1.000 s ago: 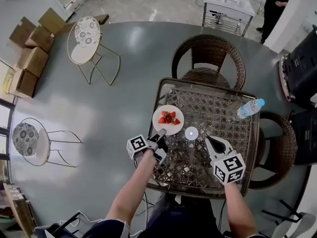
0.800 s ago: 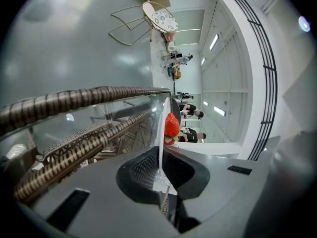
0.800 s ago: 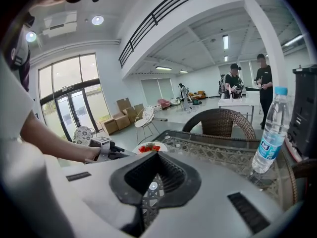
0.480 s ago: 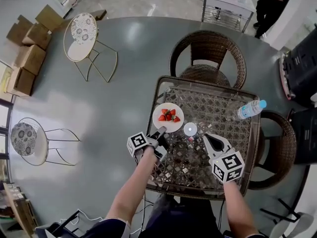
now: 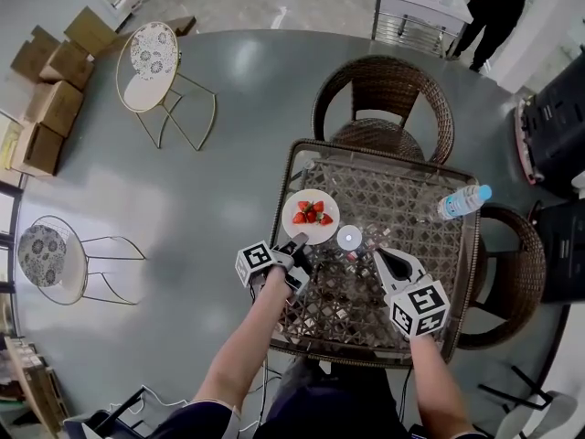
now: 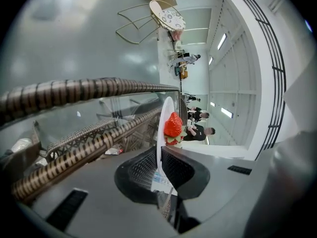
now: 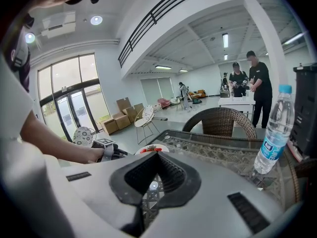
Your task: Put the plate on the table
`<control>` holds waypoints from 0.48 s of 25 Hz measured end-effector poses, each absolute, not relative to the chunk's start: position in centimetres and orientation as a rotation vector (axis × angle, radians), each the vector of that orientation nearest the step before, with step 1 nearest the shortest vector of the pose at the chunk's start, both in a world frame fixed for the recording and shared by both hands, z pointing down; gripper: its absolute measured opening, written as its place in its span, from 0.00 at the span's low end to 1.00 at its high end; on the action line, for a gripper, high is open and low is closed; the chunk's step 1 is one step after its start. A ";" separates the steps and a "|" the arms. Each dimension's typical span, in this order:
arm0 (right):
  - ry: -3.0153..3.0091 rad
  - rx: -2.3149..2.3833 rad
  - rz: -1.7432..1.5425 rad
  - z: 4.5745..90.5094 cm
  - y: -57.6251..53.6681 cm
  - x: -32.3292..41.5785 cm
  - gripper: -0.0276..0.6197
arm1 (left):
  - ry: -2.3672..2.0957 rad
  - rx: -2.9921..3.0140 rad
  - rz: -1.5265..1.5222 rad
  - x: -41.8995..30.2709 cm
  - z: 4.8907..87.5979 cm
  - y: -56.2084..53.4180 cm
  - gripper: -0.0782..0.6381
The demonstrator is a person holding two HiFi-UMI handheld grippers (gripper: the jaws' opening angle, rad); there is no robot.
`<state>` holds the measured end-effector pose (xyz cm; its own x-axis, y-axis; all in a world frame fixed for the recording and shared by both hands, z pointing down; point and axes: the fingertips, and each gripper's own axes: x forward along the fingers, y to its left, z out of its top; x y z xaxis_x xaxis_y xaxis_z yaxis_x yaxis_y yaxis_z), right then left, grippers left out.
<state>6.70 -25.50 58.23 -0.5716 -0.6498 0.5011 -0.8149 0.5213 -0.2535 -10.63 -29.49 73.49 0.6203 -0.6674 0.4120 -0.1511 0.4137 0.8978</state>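
Left tongs (image 5: 297, 243) clenched on the near rim of the round white plate (image 5: 322, 233), which carries red strawberries (image 5: 311, 215). The plate lies just ahead of these tongs, over the corner of the glass-topped wicker bench (image 5: 402, 195). Plate base is probably down on the glass, though no view settles it. Right tongs (image 5: 382, 257) closed on nothing, well to the right of the plate, with a small white disc (image 5: 349, 238) just ahead of them. Step judged: set-down, nearly done. Next move: confirm the plate sits flat, release the rim, draw the left tongs straight back without dragging it.
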 end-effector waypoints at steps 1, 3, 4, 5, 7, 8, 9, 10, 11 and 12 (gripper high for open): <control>-2.420 1.217 0.671 58.2 -25.4 6.8 0.05 | -0.884 1.118 -0.374 -10.6 73.5 -29.4 0.13; -2.421 1.223 0.675 58.1 -25.2 6.8 0.05 | -0.903 1.107 -0.347 -10.7 73.6 -29.2 0.14; -2.421 1.225 0.676 58.0 -25.1 6.8 0.05 | -0.915 1.104 -0.330 -10.8 73.6 -29.1 0.14; -2.421 1.227 0.678 58.0 -25.0 6.8 0.05 | -0.927 1.101 -0.314 -10.9 73.7 -29.0 0.14; -2.422 1.230 0.681 57.9 -24.8 6.6 0.05 | -0.951 1.096 -0.282 -11.0 73.7 -28.8 0.14; -2.422 1.232 0.682 57.8 -24.7 6.6 0.05 | -0.964 1.096 -0.263 -11.1 73.8 -28.8 0.14; -2.423 1.234 0.683 57.7 -24.7 6.6 0.05 | -0.978 1.098 -0.241 -11.1 73.8 -28.8 0.14; -2.424 1.235 0.685 57.7 -24.6 6.6 0.05 | -0.993 1.102 -0.215 -11.1 73.9 -28.8 0.15; -2.424 1.237 0.686 57.7 -24.5 6.6 0.05 | -1.009 1.106 -0.187 -11.0 73.9 -28.7 0.15; -2.425 1.239 0.687 57.7 -24.5 6.6 0.05 | -1.025 1.108 -0.161 -11.0 73.9 -28.7 0.16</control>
<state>6.61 -24.47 57.73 -0.5663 -0.6610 0.4923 -0.8210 0.5051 -0.2662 -10.96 -28.72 73.92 0.5579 -0.5726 0.6008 -0.3612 0.4843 0.7969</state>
